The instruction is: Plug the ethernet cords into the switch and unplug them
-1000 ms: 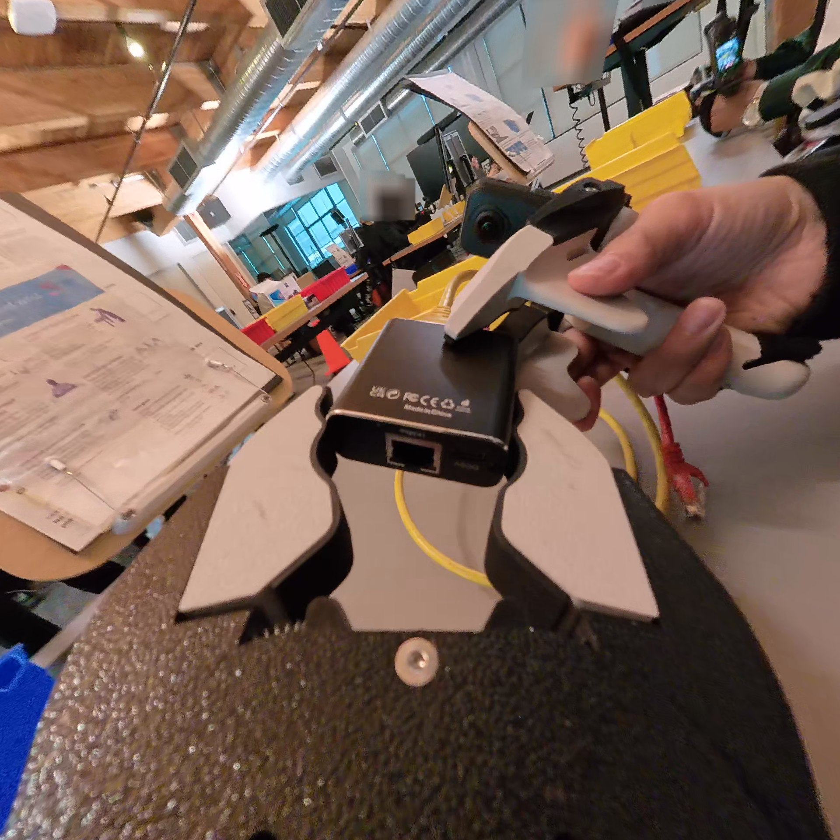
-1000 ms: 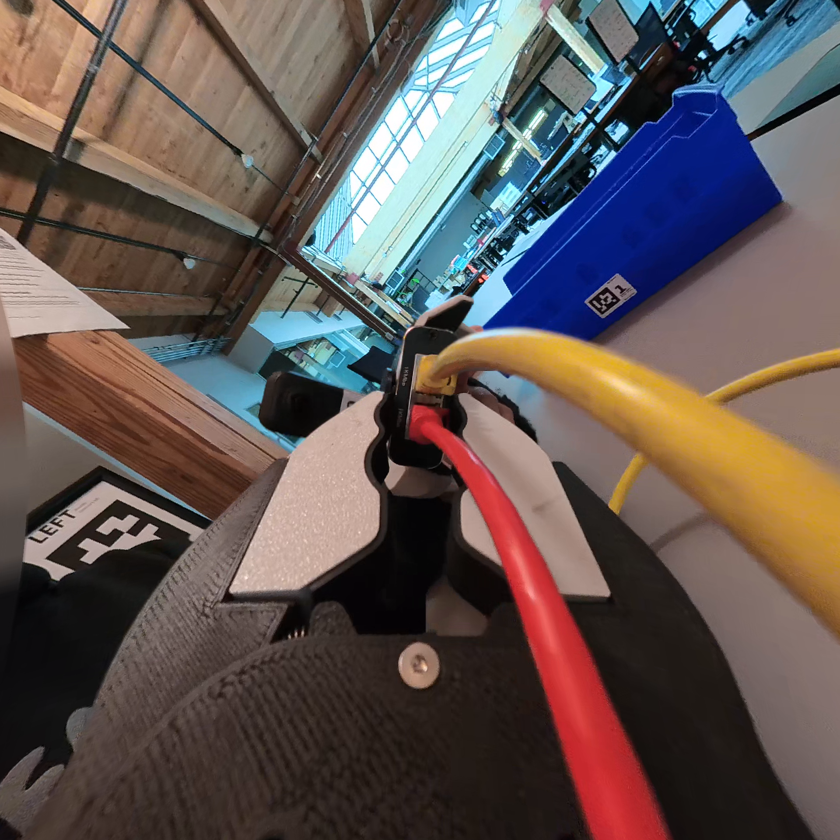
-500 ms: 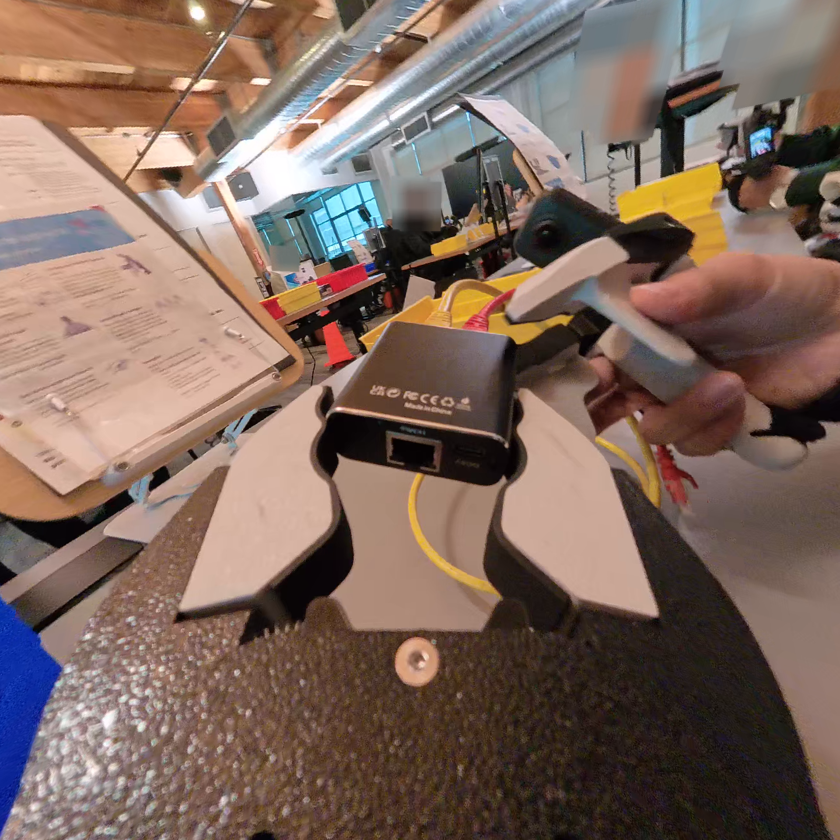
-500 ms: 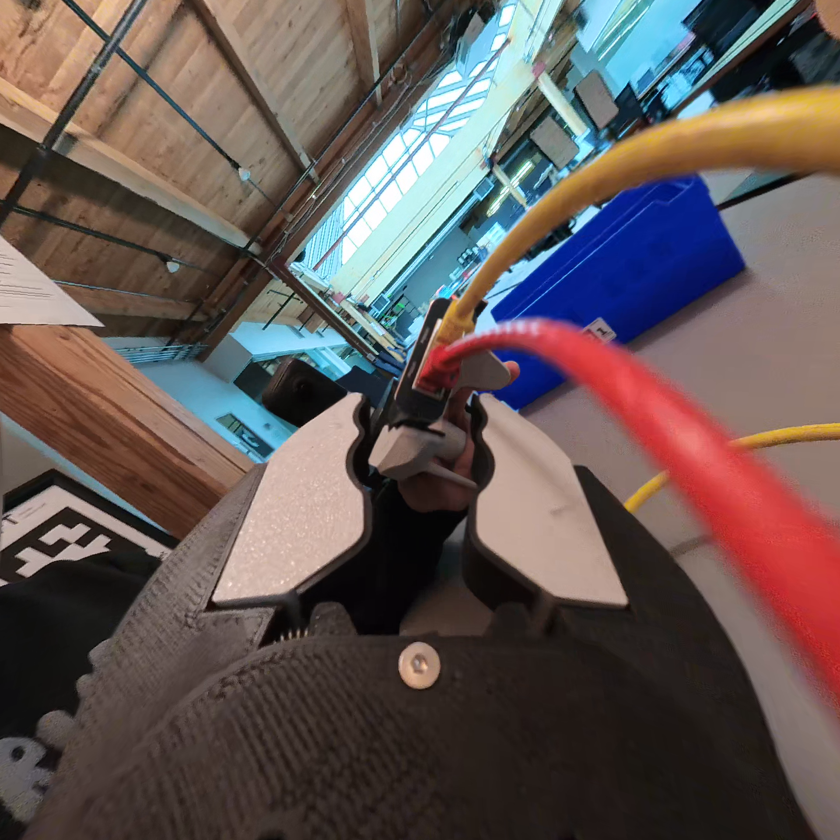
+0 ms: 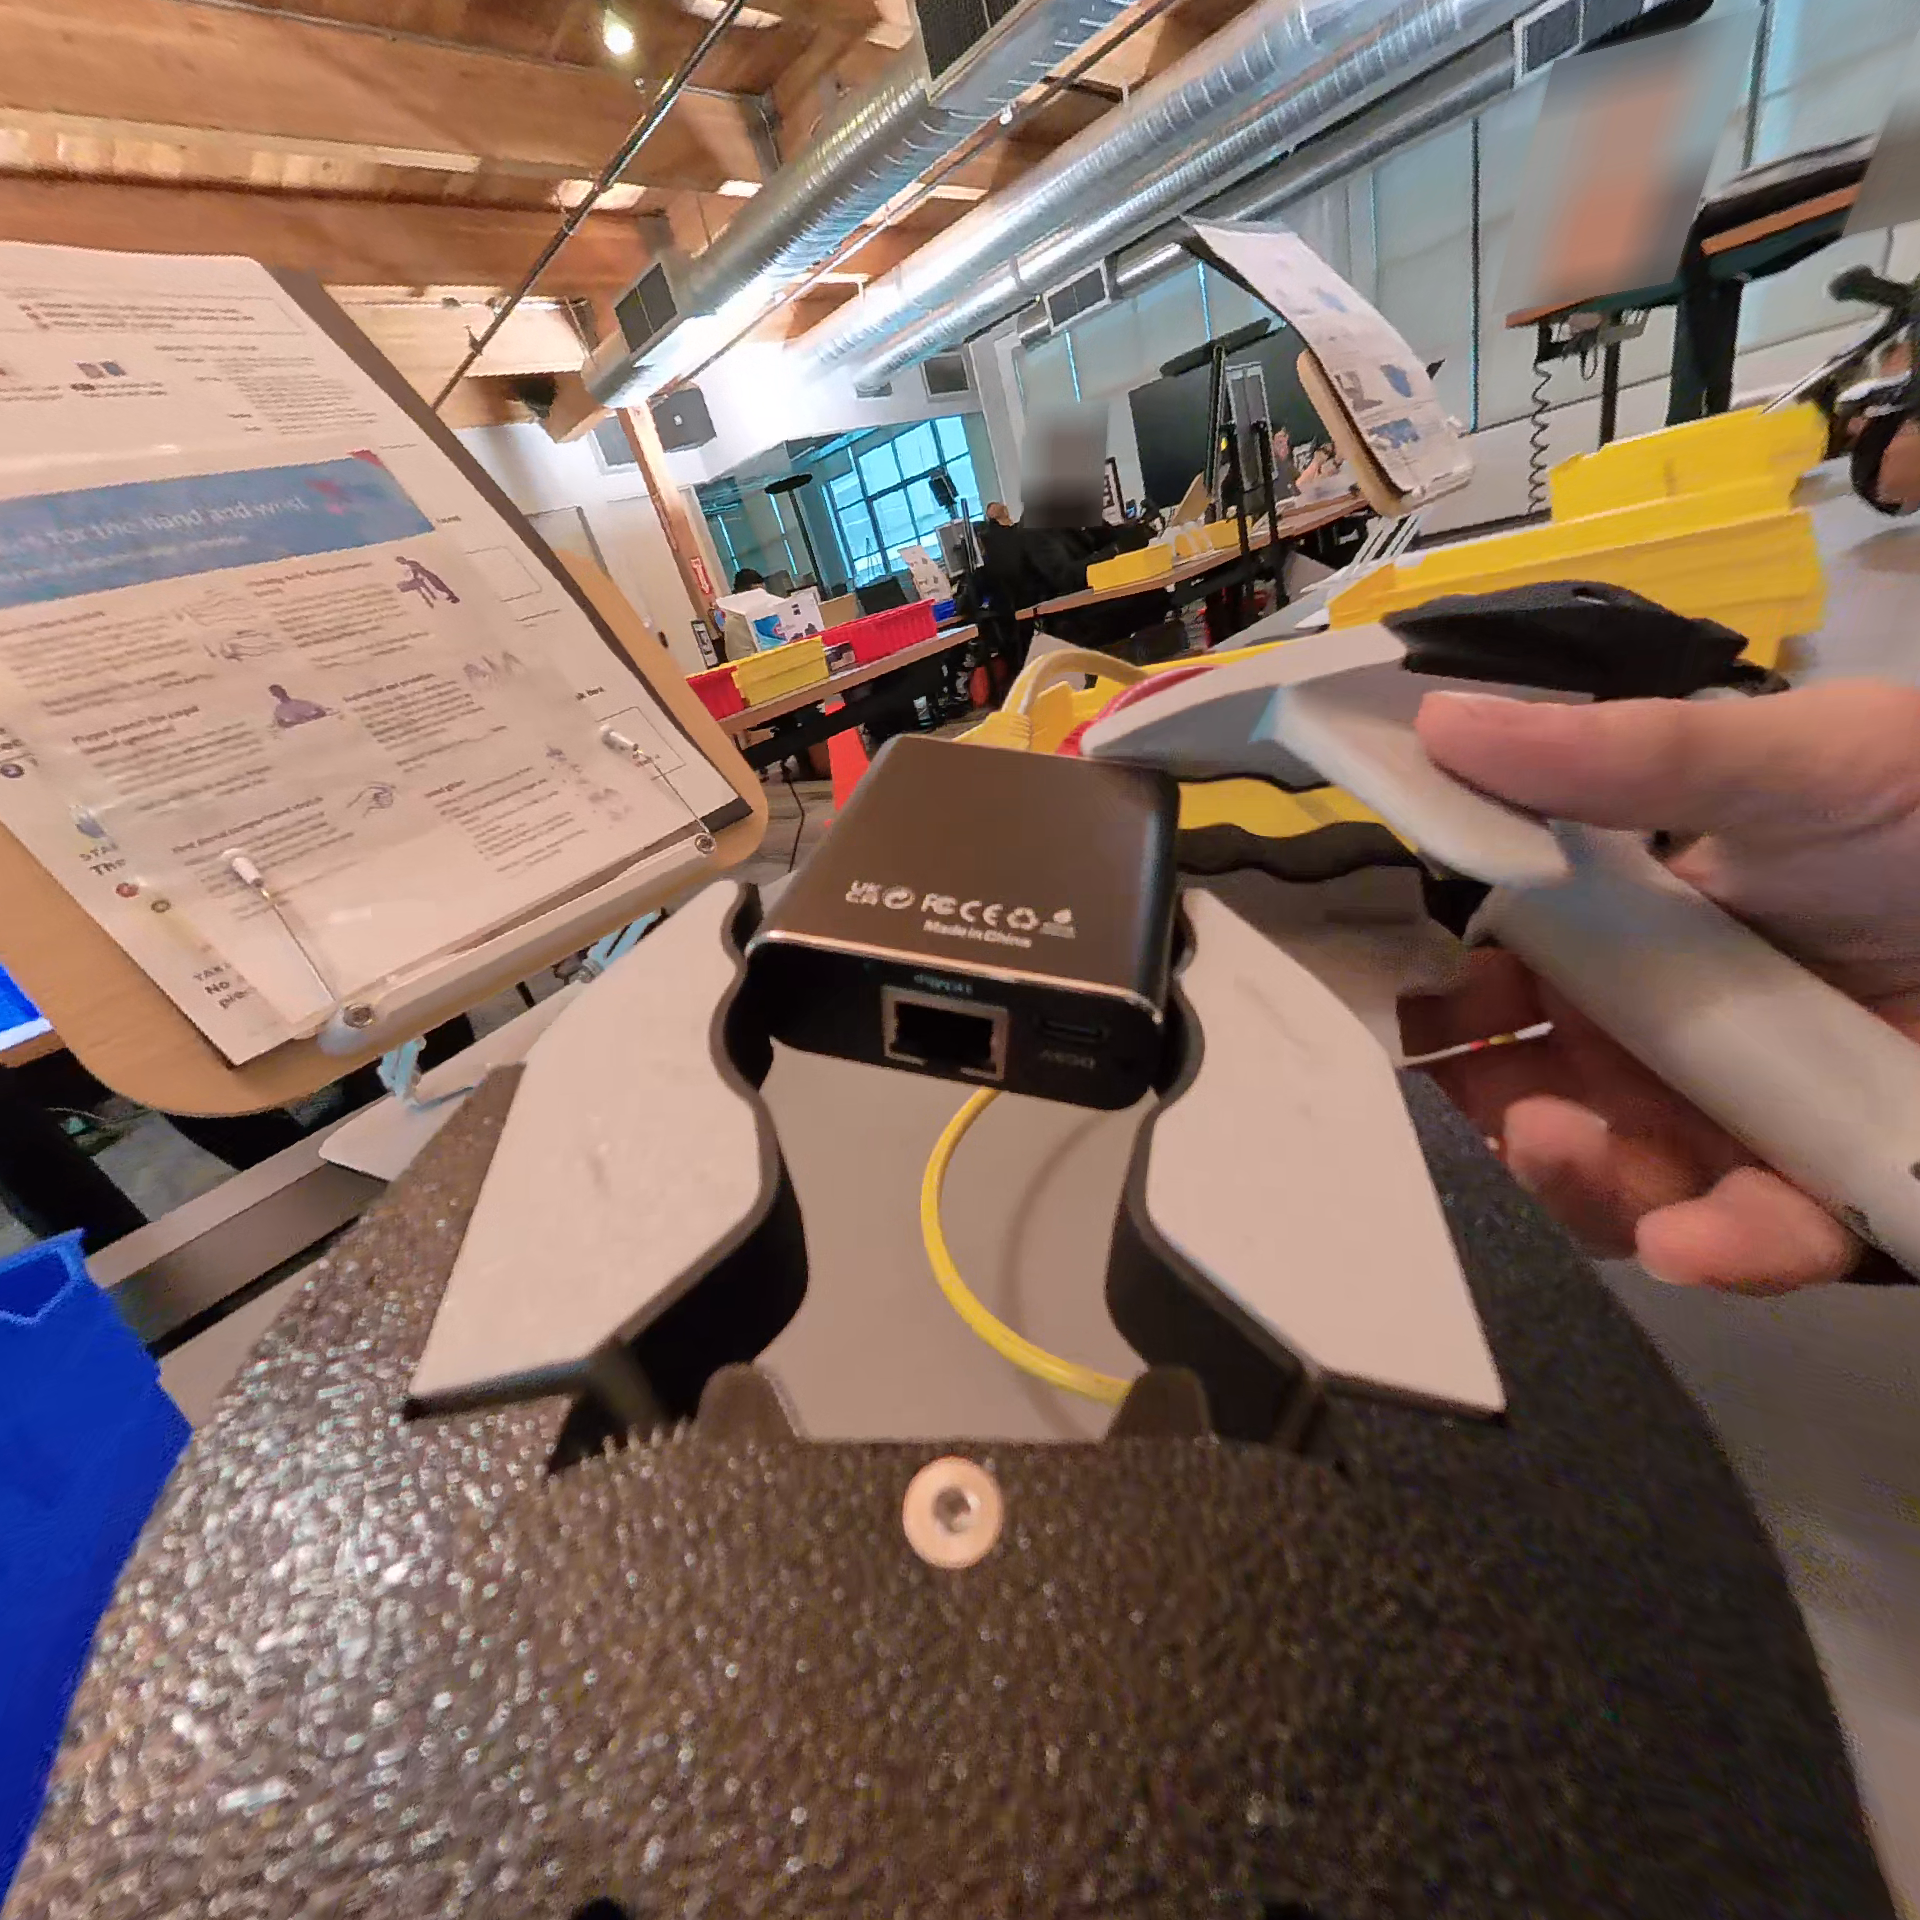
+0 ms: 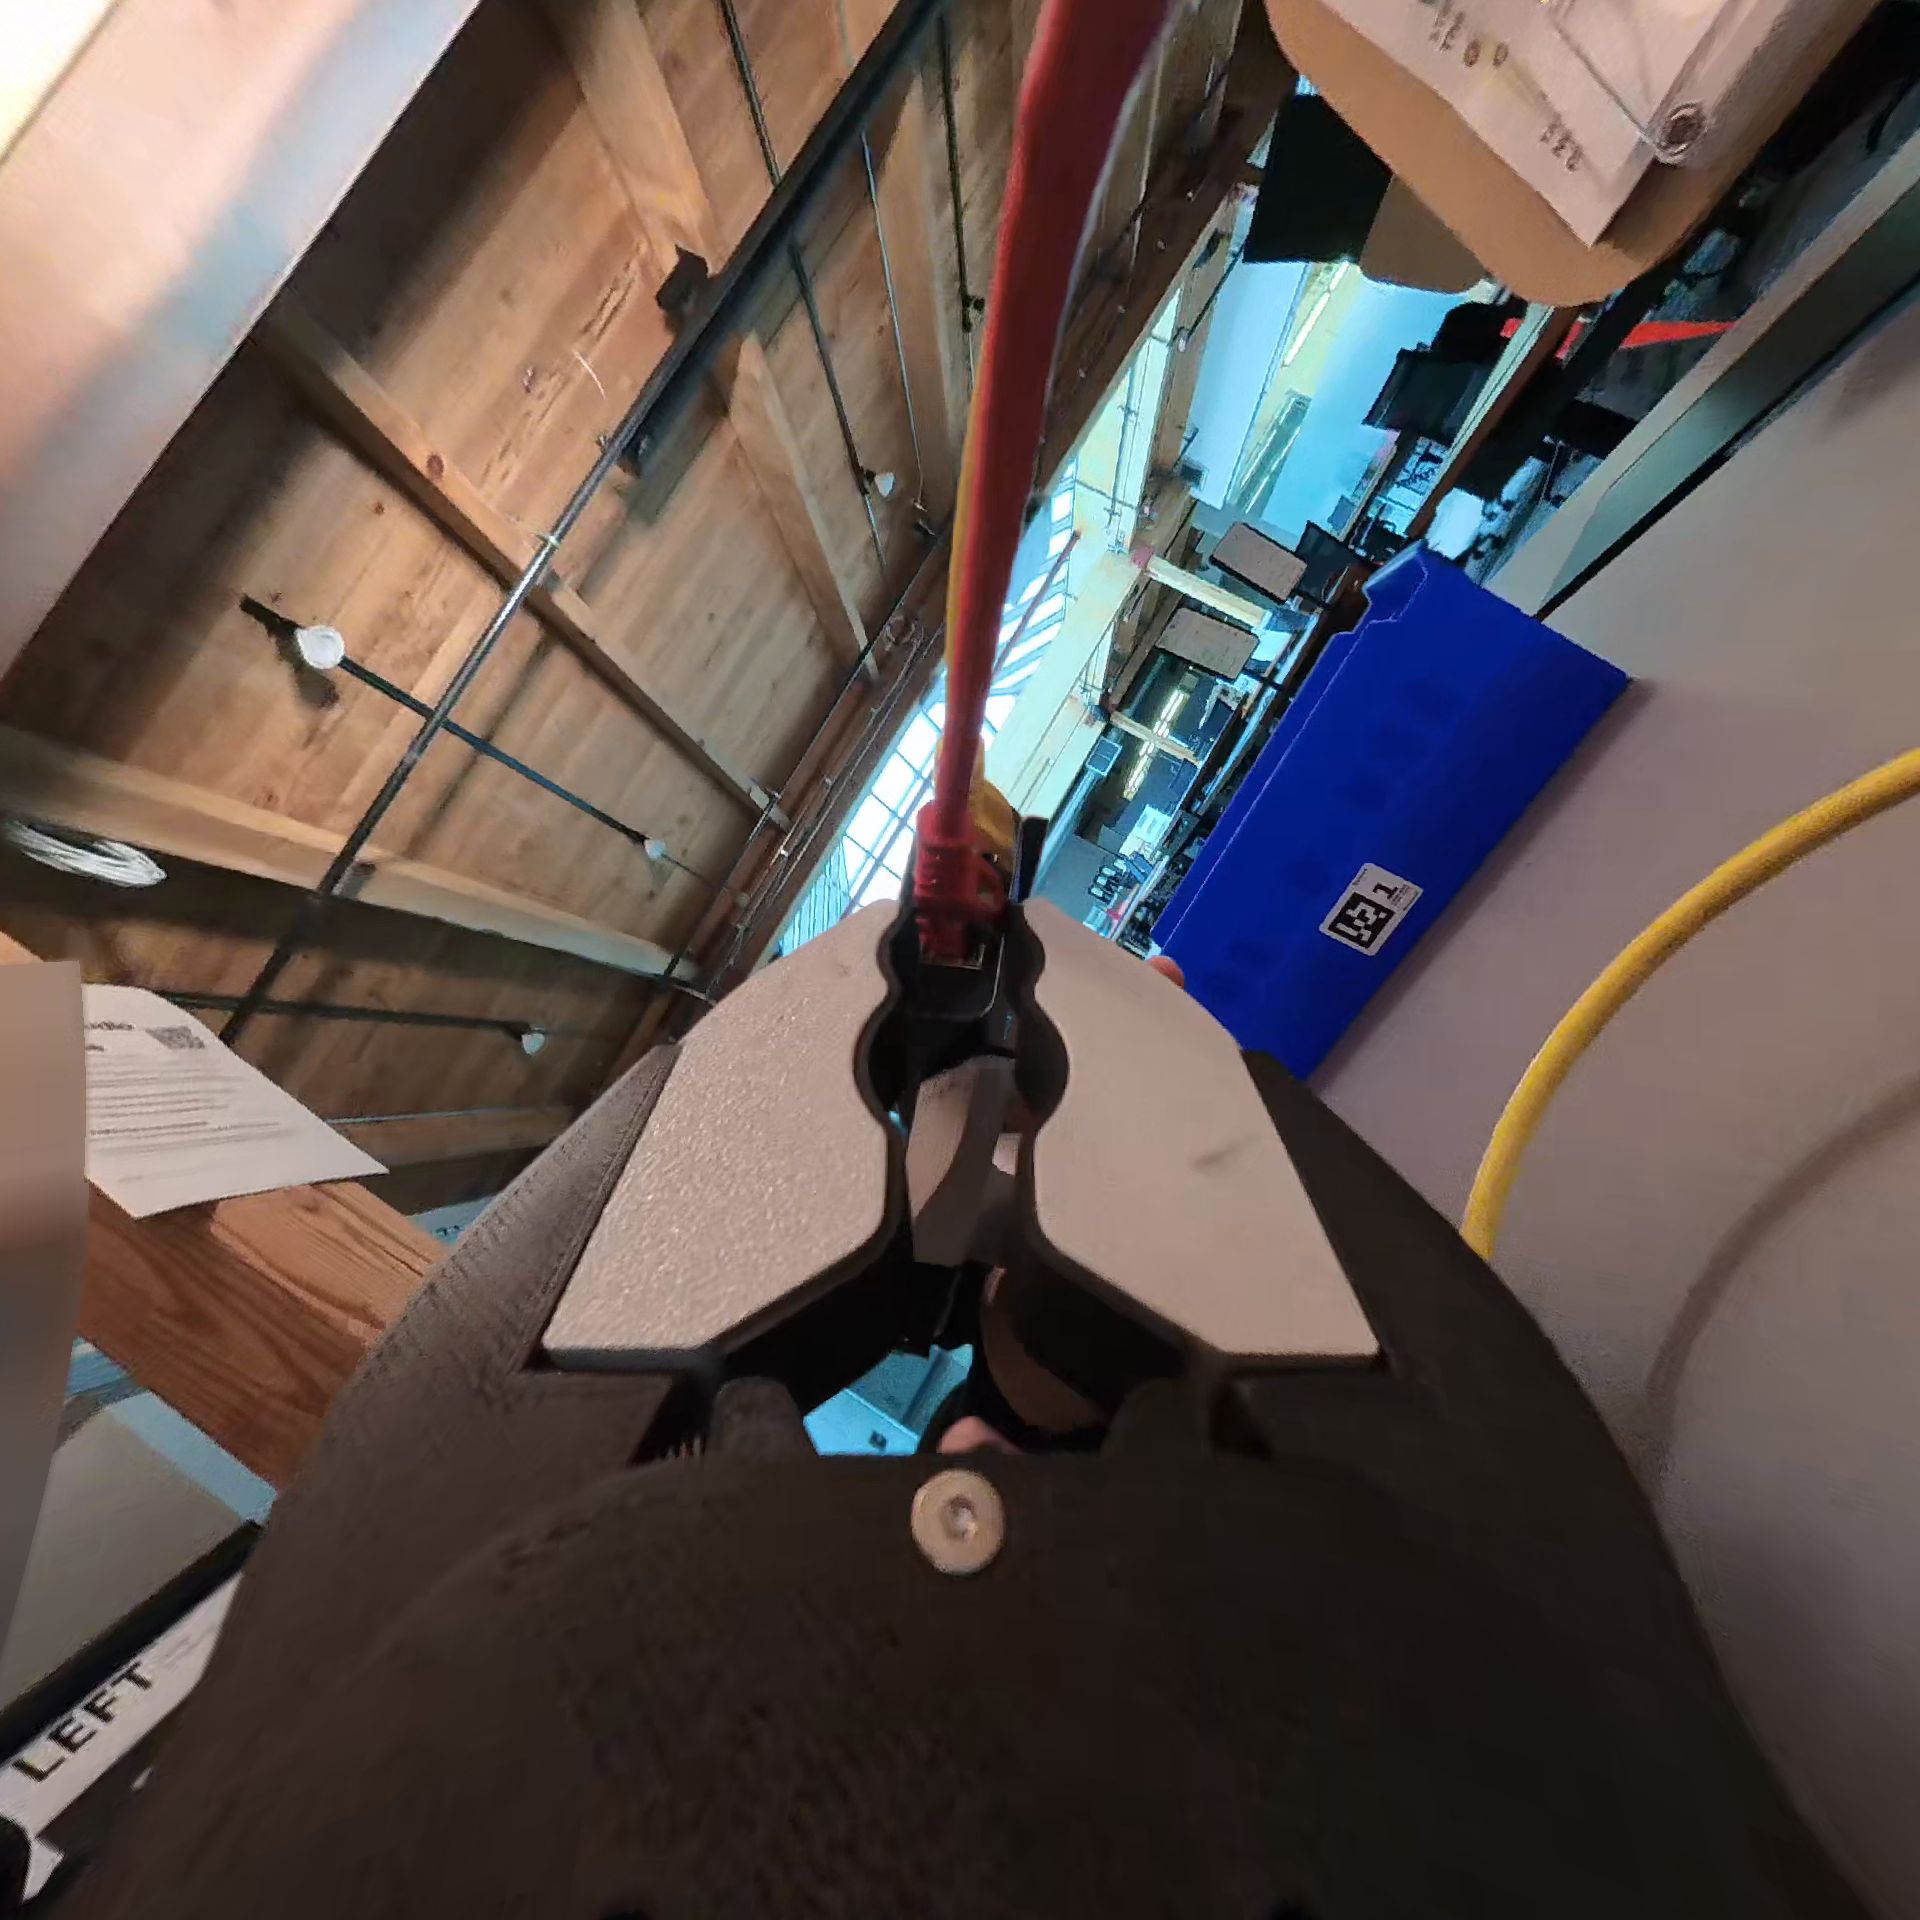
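Switch (image 5: pixel 966 925) is a small black box clamped between the left gripper (image 5: pixel 966 1039) fingers, held up off the table, long axis running away from the camera, empty port facing back. Right gripper (image 6: pixel 961 966) is pinched on the red cord (image 6: pixel 997 416) plug at its far end, yellow cord (image 5: pixel 987 1288) alongside.

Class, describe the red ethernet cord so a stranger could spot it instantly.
Find the black switch clamped in the left gripper. At its far end two plugs sit side by side; the red ethernet cord is the one beside the yellow cord, between the right gripper's fingertips.
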The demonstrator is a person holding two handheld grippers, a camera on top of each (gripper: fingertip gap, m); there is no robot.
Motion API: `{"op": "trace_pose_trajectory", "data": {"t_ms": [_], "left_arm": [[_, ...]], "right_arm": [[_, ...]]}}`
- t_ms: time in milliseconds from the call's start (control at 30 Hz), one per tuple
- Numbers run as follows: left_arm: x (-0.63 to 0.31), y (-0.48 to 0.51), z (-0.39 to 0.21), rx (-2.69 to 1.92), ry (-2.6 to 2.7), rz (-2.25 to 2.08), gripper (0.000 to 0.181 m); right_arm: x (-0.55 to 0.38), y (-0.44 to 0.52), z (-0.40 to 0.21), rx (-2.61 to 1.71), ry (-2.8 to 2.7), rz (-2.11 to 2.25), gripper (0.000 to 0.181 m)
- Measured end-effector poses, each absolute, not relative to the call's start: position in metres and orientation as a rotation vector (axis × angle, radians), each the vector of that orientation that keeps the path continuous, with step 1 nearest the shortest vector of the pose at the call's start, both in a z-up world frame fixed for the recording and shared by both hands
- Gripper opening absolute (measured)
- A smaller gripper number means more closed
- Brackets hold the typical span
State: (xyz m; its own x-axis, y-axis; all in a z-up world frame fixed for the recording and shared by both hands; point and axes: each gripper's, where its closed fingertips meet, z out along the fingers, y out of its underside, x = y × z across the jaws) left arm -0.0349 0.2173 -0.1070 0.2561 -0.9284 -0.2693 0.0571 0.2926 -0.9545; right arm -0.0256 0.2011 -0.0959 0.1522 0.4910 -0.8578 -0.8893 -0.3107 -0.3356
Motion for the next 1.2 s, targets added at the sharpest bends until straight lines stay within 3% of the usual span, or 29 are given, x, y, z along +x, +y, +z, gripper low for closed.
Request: {"op": "trace_pose_trajectory", "data": {"t_ms": [1200], "left_arm": [[-0.0284, 0.2202, -0.1144, -1.000, 1.084, -0.658, 0.071]], "right_arm": [[-0.0192, 0.2017, -0.1034, -1.134, 0.338, 1.405, 0.011]]}}
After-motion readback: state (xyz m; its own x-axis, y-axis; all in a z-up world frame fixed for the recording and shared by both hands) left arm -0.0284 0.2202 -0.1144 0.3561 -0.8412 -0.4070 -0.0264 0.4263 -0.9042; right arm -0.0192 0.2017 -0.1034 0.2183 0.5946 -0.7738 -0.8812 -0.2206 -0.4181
